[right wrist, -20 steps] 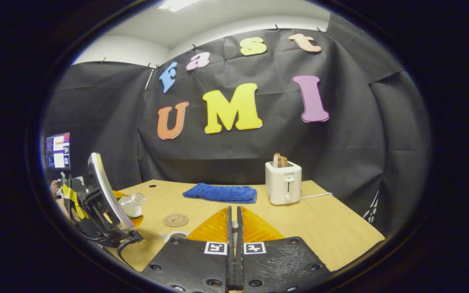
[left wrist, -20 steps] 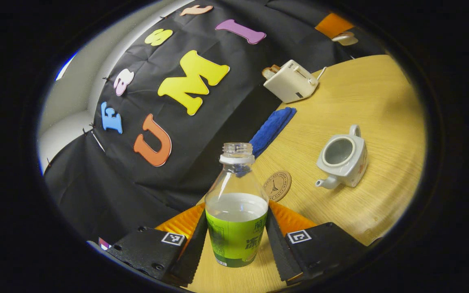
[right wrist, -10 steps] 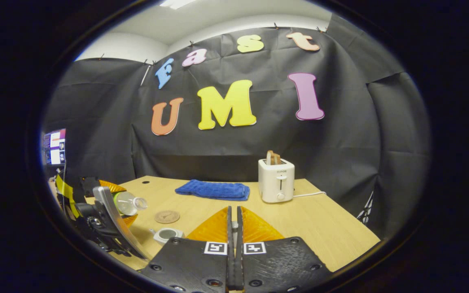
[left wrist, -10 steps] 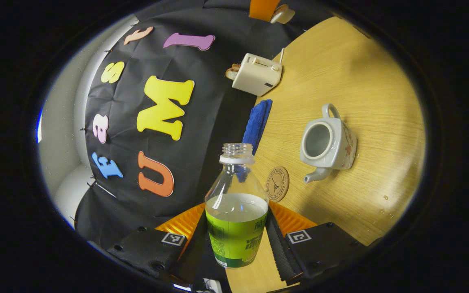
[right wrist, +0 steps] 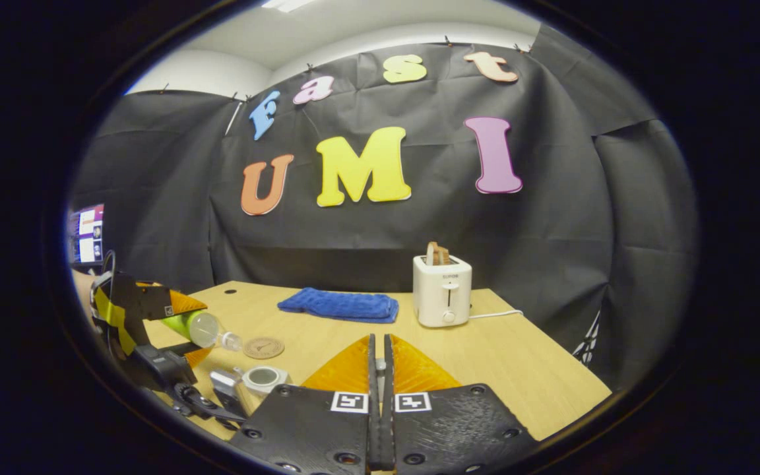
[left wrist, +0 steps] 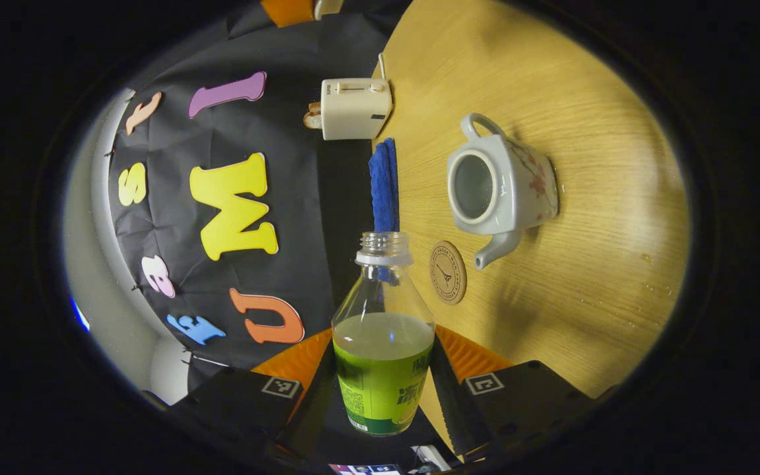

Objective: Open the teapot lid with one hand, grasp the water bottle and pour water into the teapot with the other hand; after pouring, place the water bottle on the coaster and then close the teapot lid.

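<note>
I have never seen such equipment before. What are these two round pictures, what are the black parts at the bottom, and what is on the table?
A person holds a two-finger gripper in each hand, and each carries a camera looking along its own fingers, the black parts at the bottom. In the left gripper view, the left gripper holds a water bottle, uncapped and tipped toward the teapot, whose lid is off. In the right gripper view, the right gripper is closed with a small object between its fingers, which I cannot identify. On the wooden table are also a round coaster, a blue cloth and a toaster.
</note>
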### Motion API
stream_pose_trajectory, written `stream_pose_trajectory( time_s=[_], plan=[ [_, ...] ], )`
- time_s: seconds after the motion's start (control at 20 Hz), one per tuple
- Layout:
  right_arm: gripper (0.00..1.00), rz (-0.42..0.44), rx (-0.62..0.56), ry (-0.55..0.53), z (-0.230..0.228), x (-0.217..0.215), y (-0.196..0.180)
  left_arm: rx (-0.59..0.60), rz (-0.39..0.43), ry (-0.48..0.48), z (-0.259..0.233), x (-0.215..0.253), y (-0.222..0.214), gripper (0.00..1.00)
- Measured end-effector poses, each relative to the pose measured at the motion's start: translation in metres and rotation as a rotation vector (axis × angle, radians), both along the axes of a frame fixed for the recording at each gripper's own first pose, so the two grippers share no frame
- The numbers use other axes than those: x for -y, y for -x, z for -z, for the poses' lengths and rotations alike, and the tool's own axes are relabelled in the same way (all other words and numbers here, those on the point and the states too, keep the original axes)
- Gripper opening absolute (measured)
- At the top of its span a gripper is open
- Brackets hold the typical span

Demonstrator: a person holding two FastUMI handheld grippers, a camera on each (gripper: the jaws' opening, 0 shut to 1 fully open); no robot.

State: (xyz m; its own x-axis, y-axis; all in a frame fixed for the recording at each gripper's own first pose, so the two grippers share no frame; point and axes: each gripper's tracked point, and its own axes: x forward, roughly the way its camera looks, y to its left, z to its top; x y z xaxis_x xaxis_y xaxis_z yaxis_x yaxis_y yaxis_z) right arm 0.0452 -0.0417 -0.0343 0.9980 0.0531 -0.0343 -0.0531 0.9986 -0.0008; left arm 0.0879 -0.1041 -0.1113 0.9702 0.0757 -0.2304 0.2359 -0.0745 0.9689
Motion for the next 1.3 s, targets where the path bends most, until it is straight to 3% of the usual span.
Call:
stream_pose_trajectory(
  time_s=[0.3,0.9,1.3],
  plan=[
    [0.0,-0.004,0.0,0.002,-0.001,-0.001,0.001,-0.009,0.024,-0.174,0.005,0.007,0.002,0.75],
    [0.0,0.013,-0.007,-0.004,-0.001,0.009,0.0,0.022,0.047,-0.349,-0.012,0.019,0.0,0.75],
    [0.0,0.013,-0.013,0.001,0.0,0.01,-0.001,0.044,0.053,-0.418,-0.022,0.025,0.001,0.75]
  ],
)
